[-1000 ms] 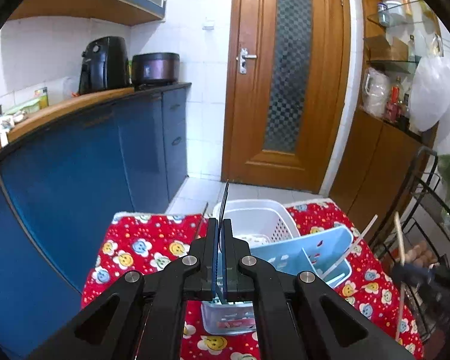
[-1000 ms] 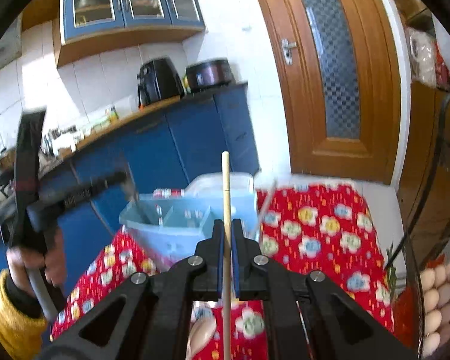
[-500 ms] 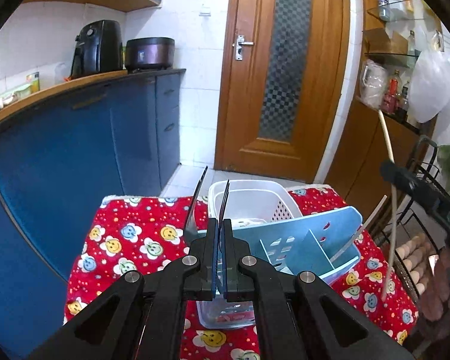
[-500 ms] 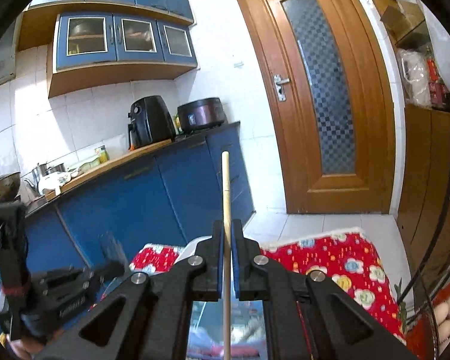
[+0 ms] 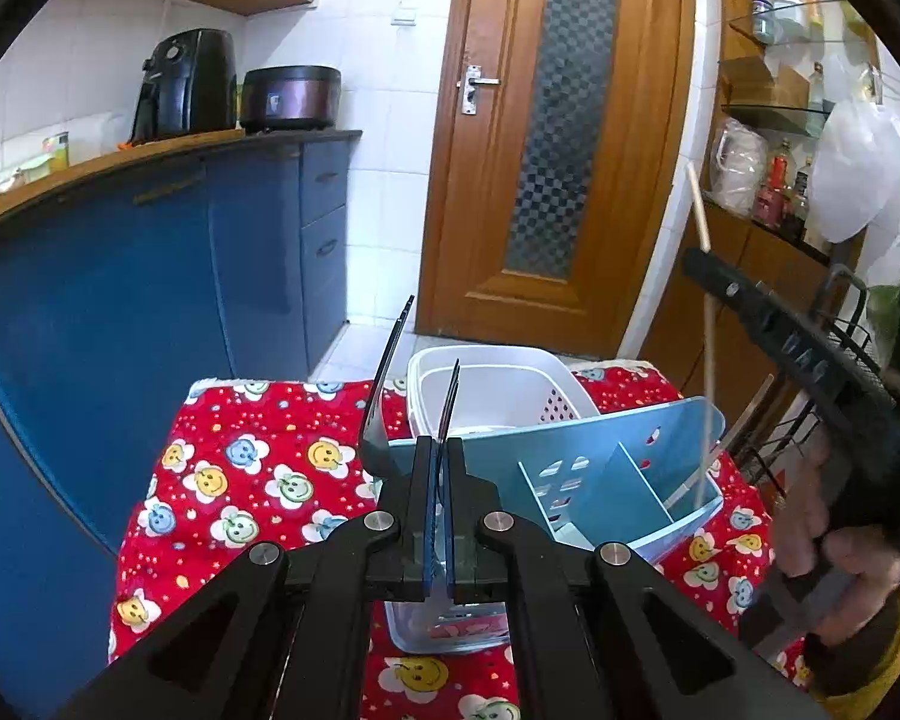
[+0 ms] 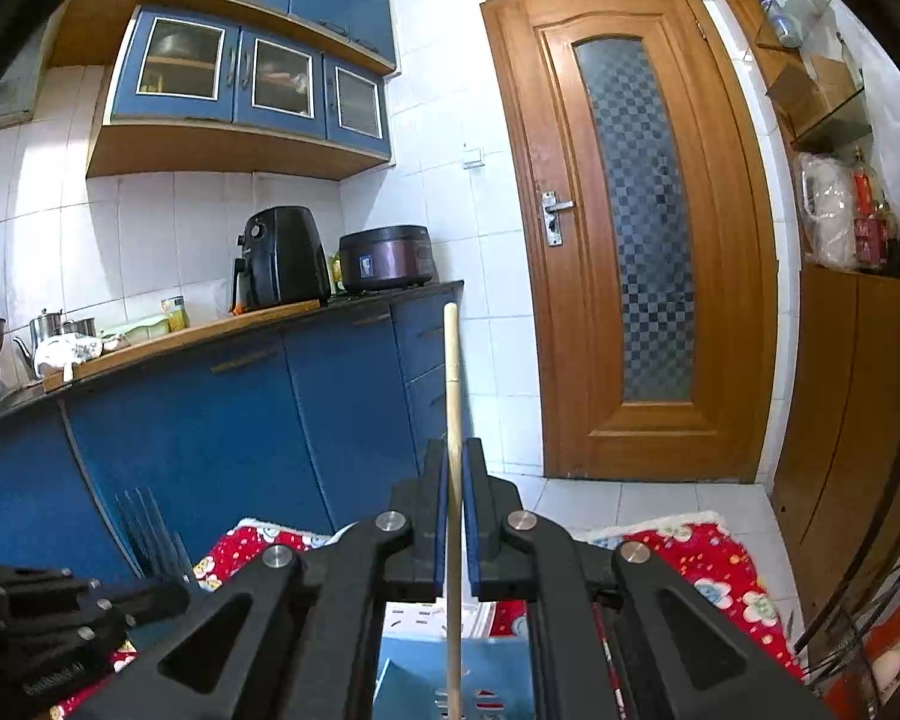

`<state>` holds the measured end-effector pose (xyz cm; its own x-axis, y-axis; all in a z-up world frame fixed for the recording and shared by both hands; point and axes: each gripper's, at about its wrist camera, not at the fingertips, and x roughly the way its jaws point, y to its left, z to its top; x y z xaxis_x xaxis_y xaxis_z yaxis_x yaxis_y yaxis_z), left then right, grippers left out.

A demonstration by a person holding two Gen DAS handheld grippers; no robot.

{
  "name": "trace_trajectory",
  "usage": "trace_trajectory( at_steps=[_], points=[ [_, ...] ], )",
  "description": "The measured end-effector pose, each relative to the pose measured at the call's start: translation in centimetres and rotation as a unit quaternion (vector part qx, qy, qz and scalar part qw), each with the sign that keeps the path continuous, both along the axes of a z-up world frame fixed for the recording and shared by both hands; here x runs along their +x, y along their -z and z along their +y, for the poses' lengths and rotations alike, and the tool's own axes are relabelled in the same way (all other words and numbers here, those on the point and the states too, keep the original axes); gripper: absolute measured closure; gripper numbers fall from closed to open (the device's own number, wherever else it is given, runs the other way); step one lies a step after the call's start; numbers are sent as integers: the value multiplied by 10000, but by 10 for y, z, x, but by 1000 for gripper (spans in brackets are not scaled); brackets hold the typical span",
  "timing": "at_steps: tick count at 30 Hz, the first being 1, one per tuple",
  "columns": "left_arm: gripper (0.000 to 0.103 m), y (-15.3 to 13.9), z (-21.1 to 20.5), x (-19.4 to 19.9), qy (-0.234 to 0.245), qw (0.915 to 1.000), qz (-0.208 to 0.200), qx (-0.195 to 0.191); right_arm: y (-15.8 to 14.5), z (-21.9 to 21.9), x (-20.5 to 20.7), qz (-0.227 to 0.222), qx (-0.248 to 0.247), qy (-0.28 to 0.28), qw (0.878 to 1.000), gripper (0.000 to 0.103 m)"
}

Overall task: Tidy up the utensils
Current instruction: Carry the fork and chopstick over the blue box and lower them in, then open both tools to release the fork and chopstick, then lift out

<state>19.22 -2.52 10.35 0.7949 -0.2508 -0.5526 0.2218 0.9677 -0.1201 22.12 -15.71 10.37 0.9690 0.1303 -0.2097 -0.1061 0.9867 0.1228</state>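
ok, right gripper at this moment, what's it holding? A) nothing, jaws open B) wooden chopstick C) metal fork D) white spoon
B: in the right wrist view the right gripper is shut on a pale wooden chopstick standing upright between its fingers, above the blue utensil organizer; the left wrist view shows the same stick's lower end pointing down into that organizer's end compartment.

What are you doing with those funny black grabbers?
A person is sorting utensils with a grabber in each hand. The left gripper is shut on a dark fork; a second fork stands beside it. The right gripper is shut on a wooden chopstick, held upright over the blue utensil organizer, its lower end already inside. The organizer sits on a red flowered tablecloth, next to a white basket.
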Motion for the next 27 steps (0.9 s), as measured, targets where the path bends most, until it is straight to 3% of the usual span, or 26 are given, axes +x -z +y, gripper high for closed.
trace_trajectory(
  at_steps=[12,14,18,23,27],
  points=[
    [100,-3,-3,-2,147,9998,62,-70,23,-1,-4,406,194,-231,9987,96],
    [99,-3,-2,-2,140,9998,83,-126,22,-3,-5,482,269,-274,9981,91],
    [95,-6,-2,-4,139,9997,99,-163,18,-7,-9,493,371,-358,9975,78],
    [89,-11,-2,-9,209,9995,95,-194,10,-7,-16,466,372,-370,9975,78],
    [78,-16,-3,-17,256,9995,20,-172,3,-7,-25,441,369,-351,9977,77]
  ],
)
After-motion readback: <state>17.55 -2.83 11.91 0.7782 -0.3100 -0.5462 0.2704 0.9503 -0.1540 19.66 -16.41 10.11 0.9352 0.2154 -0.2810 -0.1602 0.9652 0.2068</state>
